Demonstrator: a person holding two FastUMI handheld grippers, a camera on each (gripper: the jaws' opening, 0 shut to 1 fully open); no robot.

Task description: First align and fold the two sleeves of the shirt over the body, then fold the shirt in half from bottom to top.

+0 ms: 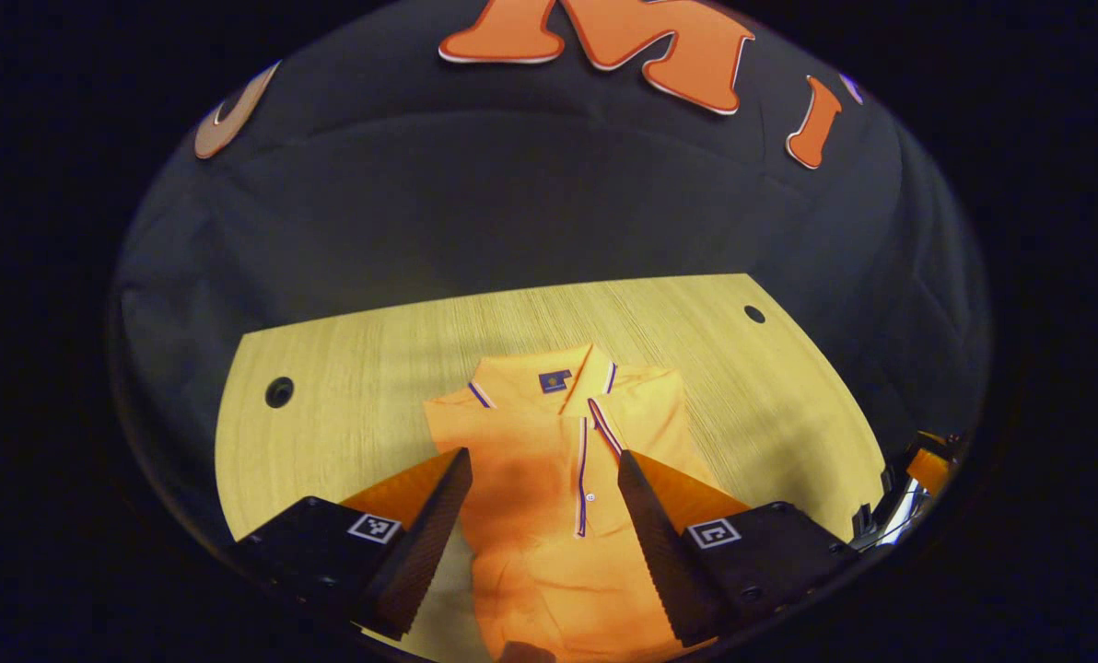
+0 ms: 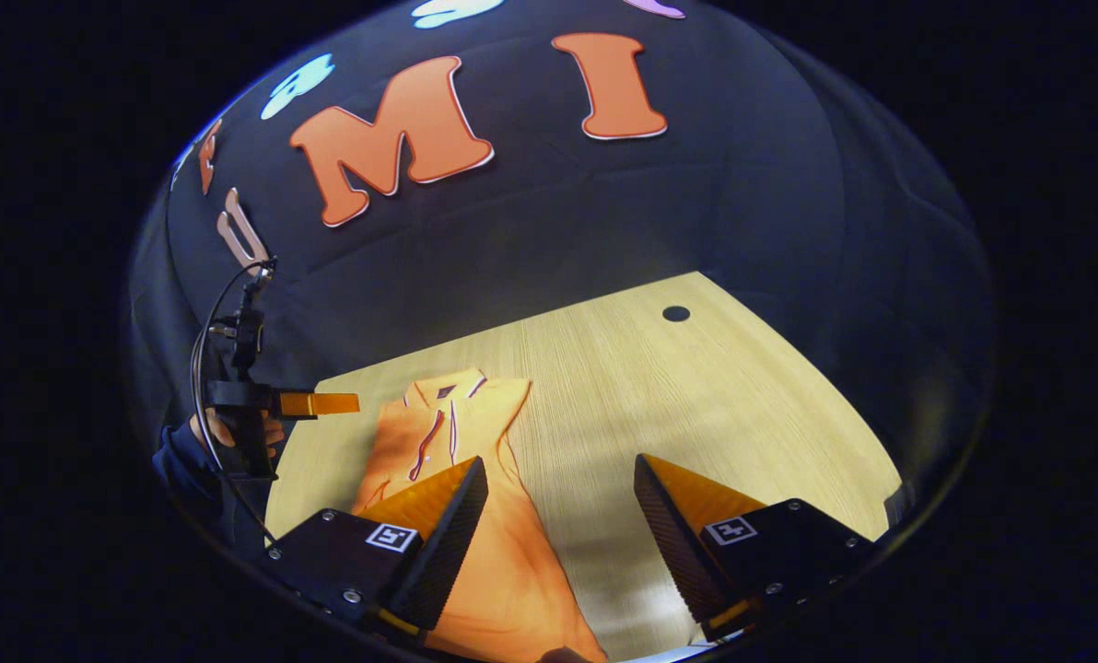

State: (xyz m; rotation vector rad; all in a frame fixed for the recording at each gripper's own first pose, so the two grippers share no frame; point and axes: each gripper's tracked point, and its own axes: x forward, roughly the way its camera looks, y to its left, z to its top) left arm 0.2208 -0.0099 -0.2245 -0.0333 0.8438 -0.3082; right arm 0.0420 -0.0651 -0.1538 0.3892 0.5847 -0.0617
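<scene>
Hanging above the table, the left gripper (image 1: pixel 542 474) is holding its two fingers wide apart with nothing between them but air. Under that gap the orange polo shirt (image 1: pixel 549 516) is lying flat on the wooden table (image 1: pixel 346 368), collar (image 1: pixel 549 378) pointing away toward the booth's wall and the striped button placket (image 1: pixel 582 479) running down the middle of the view. Both sleeves are lying folded in over the body, so the shirt is showing as a narrow upright rectangle; its lower hem is running off the bottom of the left gripper view. Round holes are sitting in the tabletop well to either side, one at the far left (image 1: pixel 279 391) and one at the far right (image 1: pixel 754 314).

Over in the right gripper view, the right gripper (image 2: pixel 560 474) is likewise hovering with its fingers spread wide and gripping nothing. Its left finger is hanging over the shirt's (image 2: pixel 503 571) right edge, while its other finger is hanging over bare table (image 2: pixel 696 387). Farther off at the left of that view, the left gripper (image 2: pixel 319 403) is showing side-on above the shirt, with a hand (image 2: pixel 227 433) and a dark sleeve (image 2: pixel 181 465) behind it.
</scene>
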